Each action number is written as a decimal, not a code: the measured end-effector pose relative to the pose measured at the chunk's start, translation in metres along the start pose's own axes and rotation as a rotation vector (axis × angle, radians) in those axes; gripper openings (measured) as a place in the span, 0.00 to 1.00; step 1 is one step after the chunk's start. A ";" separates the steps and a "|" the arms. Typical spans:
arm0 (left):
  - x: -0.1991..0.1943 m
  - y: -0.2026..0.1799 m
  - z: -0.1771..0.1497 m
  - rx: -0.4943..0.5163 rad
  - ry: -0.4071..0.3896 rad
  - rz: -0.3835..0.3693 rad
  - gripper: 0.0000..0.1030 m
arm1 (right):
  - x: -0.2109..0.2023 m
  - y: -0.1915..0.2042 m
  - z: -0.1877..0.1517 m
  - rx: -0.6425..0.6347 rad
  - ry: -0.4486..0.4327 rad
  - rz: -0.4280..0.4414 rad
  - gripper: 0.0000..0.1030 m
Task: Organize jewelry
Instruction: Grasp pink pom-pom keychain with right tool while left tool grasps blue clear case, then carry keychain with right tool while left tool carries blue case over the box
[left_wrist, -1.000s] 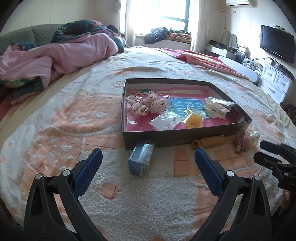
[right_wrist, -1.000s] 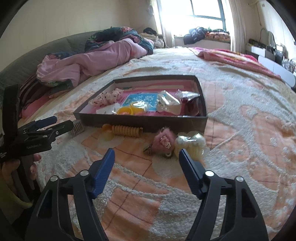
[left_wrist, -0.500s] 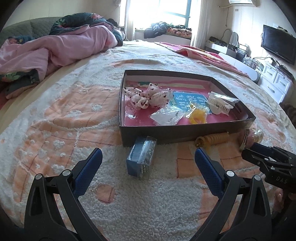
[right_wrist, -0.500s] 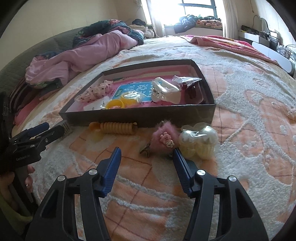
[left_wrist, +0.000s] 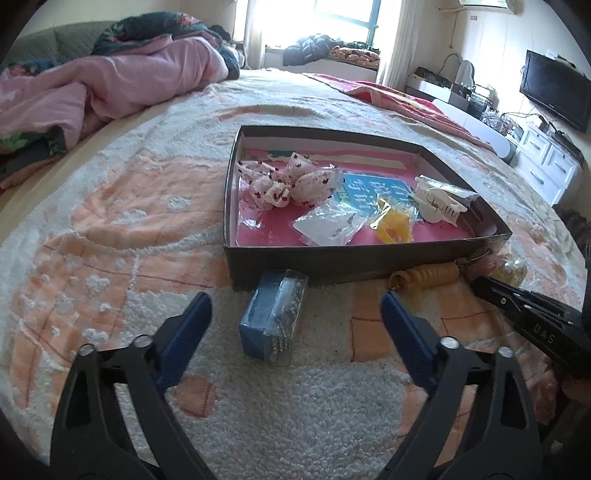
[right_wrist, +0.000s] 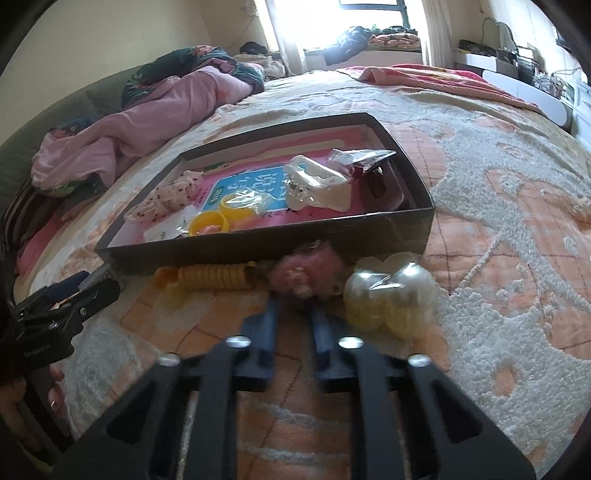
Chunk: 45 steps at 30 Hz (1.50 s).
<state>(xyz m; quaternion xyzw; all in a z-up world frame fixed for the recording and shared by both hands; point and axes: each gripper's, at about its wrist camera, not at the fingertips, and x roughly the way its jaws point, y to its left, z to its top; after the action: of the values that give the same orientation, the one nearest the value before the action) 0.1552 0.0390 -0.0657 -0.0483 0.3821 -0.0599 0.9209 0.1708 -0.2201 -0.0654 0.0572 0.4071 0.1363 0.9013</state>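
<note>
Several bagged hair accessories (left_wrist: 437, 200) inside box (left_wrist: 369, 258)

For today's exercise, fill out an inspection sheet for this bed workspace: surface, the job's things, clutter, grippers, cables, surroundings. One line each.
Surface: bed with a peach and white fleece blanket.
Job's things: shallow dark box holding hair accessories and packets; outside its near wall lie a blue packet, a yellow spiral tie, a pink fluffy clip and a bag of pearly balls.
Clutter: pink bedding heaped at the far side.
Grippers: left gripper open around the blue packet, closing, not touching; right gripper closing at the pink fluffy clip, contact blurred.
Cables: some near the television.
Surroundings: window, white drawers.
</note>
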 end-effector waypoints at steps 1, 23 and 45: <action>0.002 0.001 0.000 -0.007 0.009 -0.006 0.71 | 0.000 -0.001 0.000 0.001 0.000 0.004 0.06; -0.025 -0.013 0.003 0.037 -0.036 -0.084 0.19 | -0.031 0.007 -0.003 -0.063 -0.055 0.072 0.01; -0.009 -0.032 0.063 0.030 -0.085 -0.141 0.19 | -0.043 -0.002 0.047 -0.079 -0.142 0.063 0.01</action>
<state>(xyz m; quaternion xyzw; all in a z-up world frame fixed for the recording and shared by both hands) 0.1914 0.0118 -0.0106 -0.0637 0.3372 -0.1283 0.9305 0.1792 -0.2341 -0.0041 0.0437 0.3343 0.1763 0.9248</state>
